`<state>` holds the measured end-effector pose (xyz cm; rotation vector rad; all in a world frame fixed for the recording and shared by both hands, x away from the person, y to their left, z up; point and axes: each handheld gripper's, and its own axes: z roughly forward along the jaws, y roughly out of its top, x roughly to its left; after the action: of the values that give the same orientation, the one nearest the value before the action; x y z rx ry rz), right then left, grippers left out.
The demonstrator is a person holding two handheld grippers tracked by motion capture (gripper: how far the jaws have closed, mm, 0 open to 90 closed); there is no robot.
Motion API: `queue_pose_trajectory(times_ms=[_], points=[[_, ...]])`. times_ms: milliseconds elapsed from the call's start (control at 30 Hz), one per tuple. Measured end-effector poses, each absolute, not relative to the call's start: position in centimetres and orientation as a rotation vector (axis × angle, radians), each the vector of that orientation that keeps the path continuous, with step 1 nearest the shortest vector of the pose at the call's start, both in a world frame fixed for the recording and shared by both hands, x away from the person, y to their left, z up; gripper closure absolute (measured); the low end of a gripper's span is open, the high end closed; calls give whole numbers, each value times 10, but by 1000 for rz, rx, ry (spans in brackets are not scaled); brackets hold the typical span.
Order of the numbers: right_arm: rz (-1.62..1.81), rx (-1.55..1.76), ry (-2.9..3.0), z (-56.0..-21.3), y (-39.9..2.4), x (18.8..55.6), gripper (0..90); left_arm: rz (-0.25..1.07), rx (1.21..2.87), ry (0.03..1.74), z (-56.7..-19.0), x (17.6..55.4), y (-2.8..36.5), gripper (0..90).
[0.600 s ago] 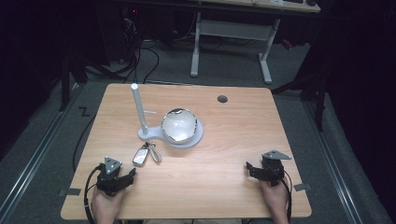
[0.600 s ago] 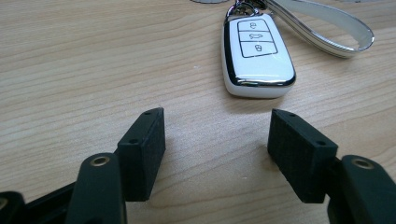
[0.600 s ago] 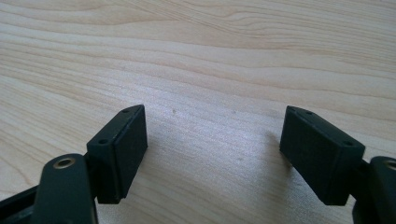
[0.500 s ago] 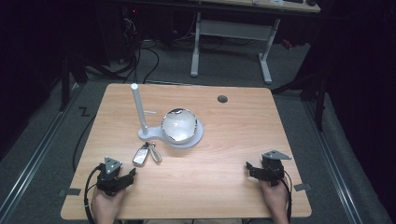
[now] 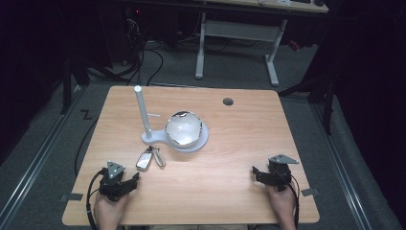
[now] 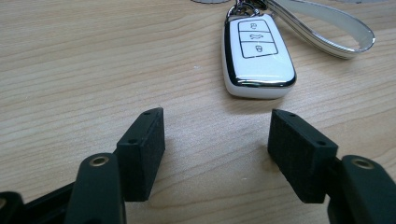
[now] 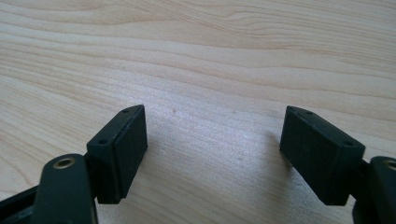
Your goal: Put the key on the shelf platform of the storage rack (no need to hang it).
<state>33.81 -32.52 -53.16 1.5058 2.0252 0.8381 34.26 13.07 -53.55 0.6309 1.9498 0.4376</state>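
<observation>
A white car key fob [image 5: 143,160] [image 6: 258,57] with a pale loop strap [image 5: 158,157] [image 6: 327,30] lies on the wooden table [image 5: 230,143], just in front of a white stand. The stand has a tall white post [image 5: 142,112] and a round base holding a shiny bowl [image 5: 183,128]. My left gripper [image 5: 133,179] [image 6: 215,133] rests at the near left, open, with the fob a short way beyond its jaws. At the near right, my right gripper [image 5: 256,171] [image 7: 214,135] is open over bare wood, with nothing between its jaws.
A dark round grommet hole [image 5: 228,101] sits near the table's far edge. Beyond the table stand the legs of another desk [image 5: 239,33] and cables [image 5: 139,52] on the grey floor.
</observation>
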Motion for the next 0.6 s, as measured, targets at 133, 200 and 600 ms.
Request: queue_pose_trajectory(times_ms=[133,200,600], points=[[838,1505,2025,-532,-325,338,234,441,634,1947,-536,343,131,371],[838,1505,2025,-532,-325,338,234,442,635,1946,-536,343,131,371],[838,1506,2025,-532,-325,338,234,438,632,1952,-535,341,129,355]])
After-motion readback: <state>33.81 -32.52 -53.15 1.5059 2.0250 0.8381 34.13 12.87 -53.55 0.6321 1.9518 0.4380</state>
